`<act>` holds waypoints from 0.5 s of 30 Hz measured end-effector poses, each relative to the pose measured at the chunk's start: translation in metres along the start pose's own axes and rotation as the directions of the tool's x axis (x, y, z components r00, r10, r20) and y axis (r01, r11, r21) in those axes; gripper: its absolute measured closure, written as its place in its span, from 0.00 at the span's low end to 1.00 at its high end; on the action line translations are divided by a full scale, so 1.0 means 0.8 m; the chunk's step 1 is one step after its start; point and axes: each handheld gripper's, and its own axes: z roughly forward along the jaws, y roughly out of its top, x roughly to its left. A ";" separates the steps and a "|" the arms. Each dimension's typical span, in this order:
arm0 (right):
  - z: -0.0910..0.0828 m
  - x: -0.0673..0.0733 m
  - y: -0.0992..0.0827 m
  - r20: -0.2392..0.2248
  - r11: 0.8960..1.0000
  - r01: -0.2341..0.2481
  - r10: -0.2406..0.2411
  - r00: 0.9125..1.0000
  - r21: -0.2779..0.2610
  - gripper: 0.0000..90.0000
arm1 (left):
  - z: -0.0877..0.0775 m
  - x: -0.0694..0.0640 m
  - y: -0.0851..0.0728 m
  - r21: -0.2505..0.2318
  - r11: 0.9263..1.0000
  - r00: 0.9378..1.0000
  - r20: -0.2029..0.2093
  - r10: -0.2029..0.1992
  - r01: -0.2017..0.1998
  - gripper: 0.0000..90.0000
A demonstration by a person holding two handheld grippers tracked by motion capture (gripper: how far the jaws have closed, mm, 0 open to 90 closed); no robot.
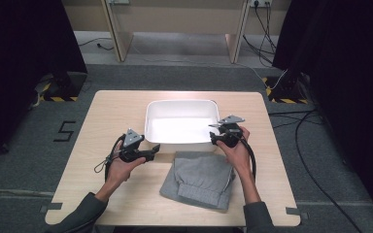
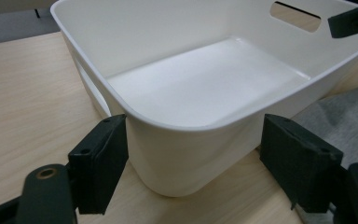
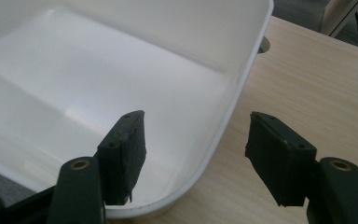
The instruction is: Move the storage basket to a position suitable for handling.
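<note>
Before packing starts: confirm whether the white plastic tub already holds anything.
No. In the left gripper view, the white plastic tub's floor is bare, and the folded grey cloth garment lies on the table beside it.

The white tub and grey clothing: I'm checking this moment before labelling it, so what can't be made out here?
- White tub: its near wall in the high view, partly hidden by both grippers.
- Grey clothing: folded, underside hidden; cut off by the frame edge in the left gripper view.
- Right gripper: jaws straddle the rim; contact unclear.

Glossy smooth white plastic tub (image 1: 181, 121), matt grey knit cloth garment (image 1: 199, 179), pale wood-grain table (image 1: 111, 109).
</note>
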 end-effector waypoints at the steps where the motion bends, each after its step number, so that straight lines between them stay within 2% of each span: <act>1: -0.001 -0.001 -0.001 -0.004 1.000 0.006 -0.006 1.000 -0.004 0.44 | 0.002 0.000 0.001 0.000 1.000 1.000 0.005 -0.008 0.008 0.26; 3: -0.005 -0.005 -0.006 -0.033 1.000 0.000 0.000 0.999 -0.013 0.49 | 0.004 -0.002 0.003 0.001 1.000 1.000 0.011 -0.012 0.012 0.26; 4: -0.005 -0.005 -0.006 -0.033 1.000 0.000 0.000 0.999 -0.013 0.49 | 0.004 -0.004 0.004 0.002 1.000 1.000 0.013 -0.008 0.008 0.26; 5: -0.008 -0.007 -0.009 -0.031 1.000 0.025 -0.025 0.999 -0.010 0.50 | 0.004 -0.006 0.004 0.007 1.000 1.000 0.015 0.002 -0.002 0.26; 7: -0.011 -0.008 -0.010 -0.024 0.999 0.039 -0.039 0.999 0.001 0.52 | 0.003 -0.011 0.004 0.012 1.000 1.000 0.015 0.023 -0.023 0.26; 9: -0.014 -0.009 -0.012 -0.020 0.998 0.055 -0.055 0.998 0.004 0.53 | 0.003 -0.013 0.004 0.011 1.000 0.999 0.025 0.020 -0.020 0.26; 12: -0.016 -0.010 -0.012 -0.021 0.998 0.054 -0.054 0.998 0.018 0.53 | 0.003 -0.015 0.004 0.014 1.000 0.999 0.039 0.014 -0.014 0.27; 15: -0.017 -0.011 -0.012 -0.020 0.998 0.054 -0.054 0.998 0.029 0.53 | 0.003 -0.018 0.004 0.009 0.999 0.999 0.032 0.032 -0.033 0.26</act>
